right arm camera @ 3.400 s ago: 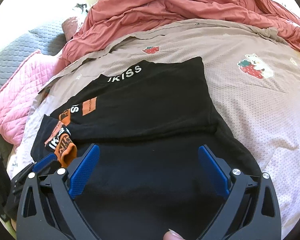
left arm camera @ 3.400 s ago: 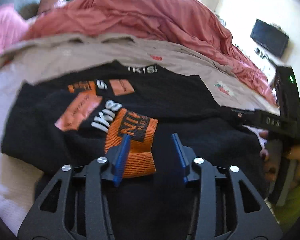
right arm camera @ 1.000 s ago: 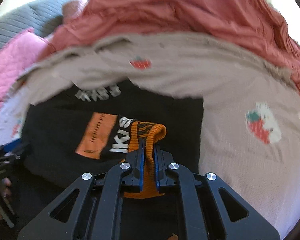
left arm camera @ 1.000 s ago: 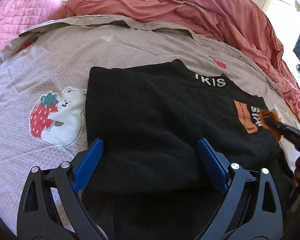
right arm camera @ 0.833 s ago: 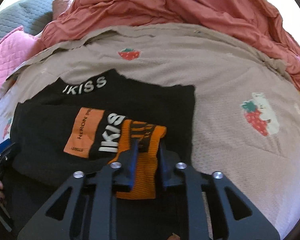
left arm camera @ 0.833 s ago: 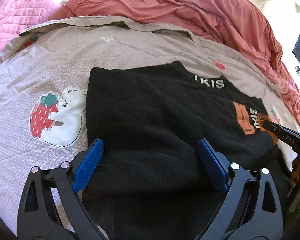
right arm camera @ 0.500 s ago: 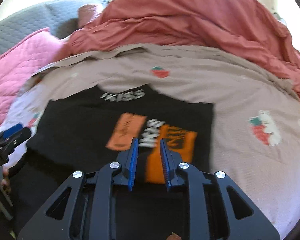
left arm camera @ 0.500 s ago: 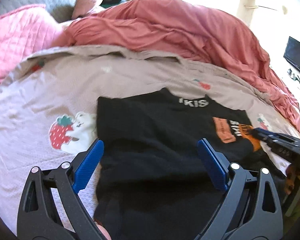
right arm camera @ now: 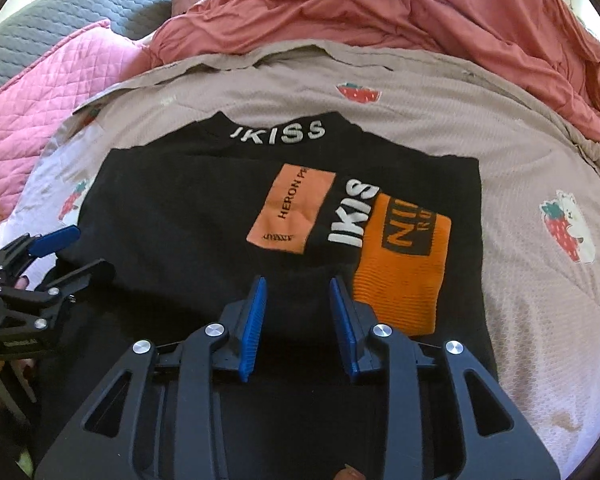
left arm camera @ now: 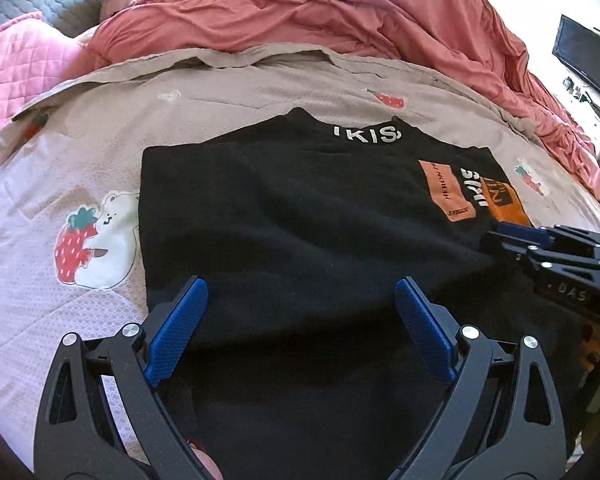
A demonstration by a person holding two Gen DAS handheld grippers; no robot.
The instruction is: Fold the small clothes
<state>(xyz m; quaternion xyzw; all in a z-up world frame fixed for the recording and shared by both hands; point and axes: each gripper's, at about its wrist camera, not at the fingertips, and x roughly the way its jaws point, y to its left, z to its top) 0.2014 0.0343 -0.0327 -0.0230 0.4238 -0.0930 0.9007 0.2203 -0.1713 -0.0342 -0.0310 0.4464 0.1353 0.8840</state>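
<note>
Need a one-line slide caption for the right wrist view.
Right tool opening above folded black top, orange cuff released.

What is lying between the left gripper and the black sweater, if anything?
Nothing visible. The left gripper hangs open directly over the black sweater, with only bare black fabric between its pads. The right gripper, opening, stays off to the side.

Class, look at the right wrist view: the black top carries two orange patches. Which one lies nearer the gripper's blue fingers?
The ribbed bright orange cuff at the black top's right edge; its lower end lies beside the right gripper's opening fingers. The flat, paler orange rectangular label sits farther up.
</note>
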